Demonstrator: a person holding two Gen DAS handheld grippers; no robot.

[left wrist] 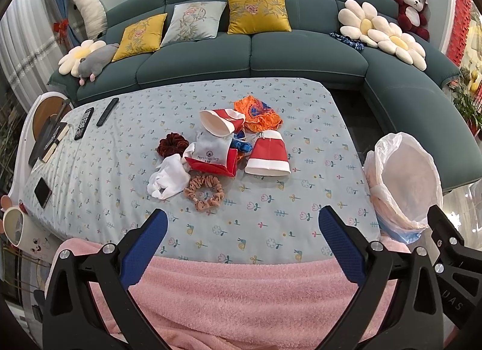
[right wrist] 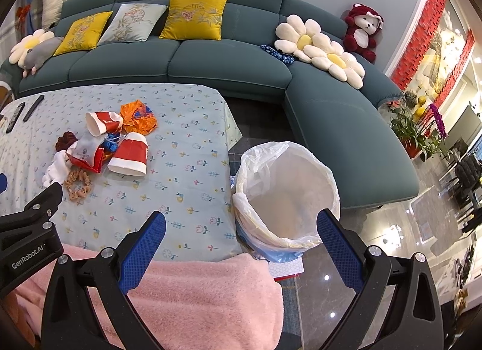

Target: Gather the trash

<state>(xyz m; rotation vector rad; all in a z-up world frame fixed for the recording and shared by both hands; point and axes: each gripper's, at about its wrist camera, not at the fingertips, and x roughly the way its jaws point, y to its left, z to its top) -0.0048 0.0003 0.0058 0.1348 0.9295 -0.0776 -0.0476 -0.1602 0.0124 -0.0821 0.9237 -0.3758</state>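
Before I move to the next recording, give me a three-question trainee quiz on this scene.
1. True or false: the left gripper is shut on a paper cup.
2. Which lies nearest the left gripper? A) tan scrunchie B) orange wrapper C) dark red scrunchie
3. Fill in: the lined trash bin stands off the table's ___ edge, seen from the grippers.

Key: 1 false, both grippers are open and hold nothing, the right gripper too. 2 A. 3 right.
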